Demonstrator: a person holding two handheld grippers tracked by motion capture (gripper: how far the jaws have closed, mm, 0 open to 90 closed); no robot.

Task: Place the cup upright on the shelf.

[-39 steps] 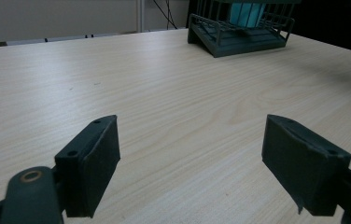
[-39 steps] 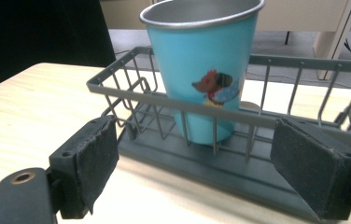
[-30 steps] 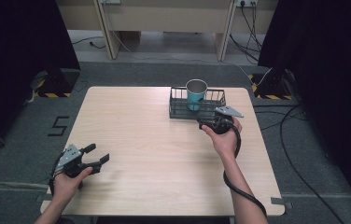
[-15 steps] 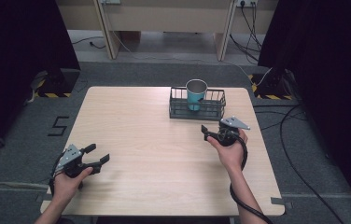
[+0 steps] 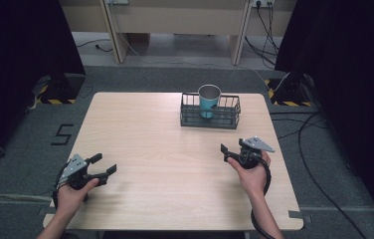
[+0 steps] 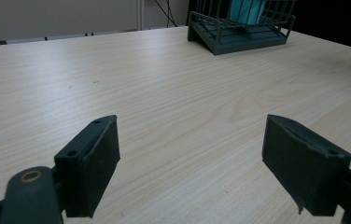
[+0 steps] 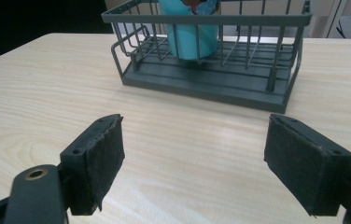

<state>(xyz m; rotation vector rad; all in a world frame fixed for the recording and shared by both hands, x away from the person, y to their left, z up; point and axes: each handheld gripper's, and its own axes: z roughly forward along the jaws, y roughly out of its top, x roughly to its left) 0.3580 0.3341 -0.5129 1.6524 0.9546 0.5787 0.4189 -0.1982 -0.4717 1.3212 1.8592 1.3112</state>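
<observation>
Now both grippers empty, jaws spread wide. Right gripper [image 5: 231, 153] near table's 4 o'clock, just short of wire basket [image 5: 210, 118]. Blue cup [image 5: 208, 100] upright inside basket, toward 1 o'clock. Left gripper [image 5: 101, 166] parked at 8 o'clock. Likely placement done, resting. Next: nothing to grasp unless cup lifted out from above.

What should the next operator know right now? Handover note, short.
Left gripper: open, holding nothing, low over the table's near left corner.
Right gripper: open, holding nothing, on the near side of the wire basket, apart from it.
Blue cup: upright inside the basket, toward its left half, at the far edge of the table.
Done: cup sits in the basket.
Left: nothing obvious; both grippers are free.
</observation>
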